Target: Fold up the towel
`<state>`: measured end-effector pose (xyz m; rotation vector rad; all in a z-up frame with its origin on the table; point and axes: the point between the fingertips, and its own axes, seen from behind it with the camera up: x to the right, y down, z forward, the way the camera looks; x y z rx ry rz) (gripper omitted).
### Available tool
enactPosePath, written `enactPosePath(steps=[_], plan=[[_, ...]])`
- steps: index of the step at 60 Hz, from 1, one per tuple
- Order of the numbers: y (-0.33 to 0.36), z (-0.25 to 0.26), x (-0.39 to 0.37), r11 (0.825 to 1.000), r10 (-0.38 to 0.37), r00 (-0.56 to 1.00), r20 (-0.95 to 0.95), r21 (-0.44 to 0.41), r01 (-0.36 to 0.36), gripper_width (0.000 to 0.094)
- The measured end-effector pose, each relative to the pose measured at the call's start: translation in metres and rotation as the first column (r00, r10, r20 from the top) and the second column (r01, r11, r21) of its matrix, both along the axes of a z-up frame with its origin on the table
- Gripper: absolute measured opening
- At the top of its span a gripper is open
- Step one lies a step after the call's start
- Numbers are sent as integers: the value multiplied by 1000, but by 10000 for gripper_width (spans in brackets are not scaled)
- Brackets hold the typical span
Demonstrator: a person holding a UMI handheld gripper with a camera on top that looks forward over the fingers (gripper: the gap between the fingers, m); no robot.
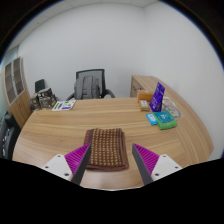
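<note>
Gripper [112, 163] fingers spread wide, holding nothing. Brown towel [105, 148] flat on wooden surface [60, 135], between and just ahead of fingers, not touched. Purple pads [78, 157] flanking towel. Boxes [160, 117] beyond at far side. Black chair [90, 83] behind surface.

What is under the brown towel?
The brown towel lies flat on the wooden table, just ahead of the open gripper. Table wood shows all around it. Whether anything hides beneath it cannot be seen, because it covers that spot.
</note>
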<state>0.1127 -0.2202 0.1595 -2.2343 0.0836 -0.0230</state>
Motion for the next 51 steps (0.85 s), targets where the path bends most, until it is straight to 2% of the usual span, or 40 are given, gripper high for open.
enactPosePath(steps=[13,28,51], plan=[[-84,64,-50,998,-25,998,61,61,22,860],[-177,93,-86,996,-63,993,96,65,57,855],[-216,116,-112,993,-67,991,115,106,55,856]])
